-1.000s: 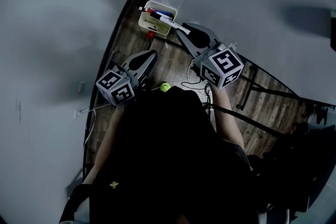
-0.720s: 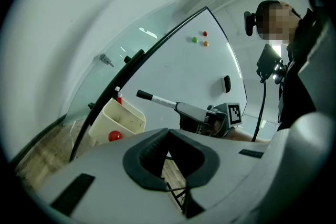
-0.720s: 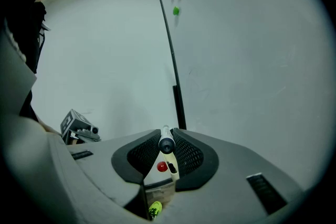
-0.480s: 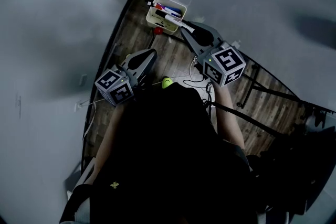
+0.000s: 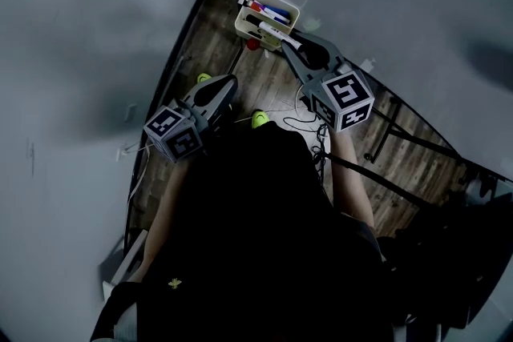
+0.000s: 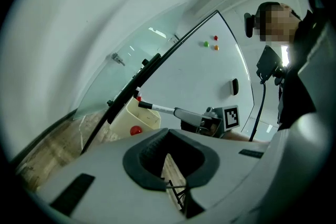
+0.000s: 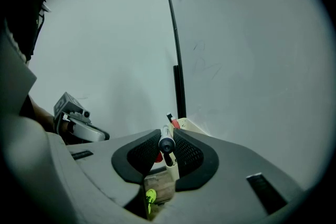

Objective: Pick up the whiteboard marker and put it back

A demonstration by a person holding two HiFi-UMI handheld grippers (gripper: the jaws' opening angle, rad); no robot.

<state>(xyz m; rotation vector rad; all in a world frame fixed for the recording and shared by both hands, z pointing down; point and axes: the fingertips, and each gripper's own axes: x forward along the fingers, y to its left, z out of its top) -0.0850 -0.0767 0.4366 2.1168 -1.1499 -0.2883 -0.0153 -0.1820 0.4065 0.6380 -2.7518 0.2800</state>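
Hovering at the bin (image 5: 244, 22), right gripper (image 7: 166, 139) clamps the whiteboard marker (image 5: 271, 30).

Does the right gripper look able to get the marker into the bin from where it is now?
Probably yes. The right gripper is shut on the marker, whose tip hangs over the open bin in the head view. Nothing shows between them, and the other markers inside leave room.

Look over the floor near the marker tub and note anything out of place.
Three small round pieces lie loose on the wooden floor: a red piece beside the cream tub, a yellow-green piece by the cables, another yellow-green piece near the left tongs. They look dropped.
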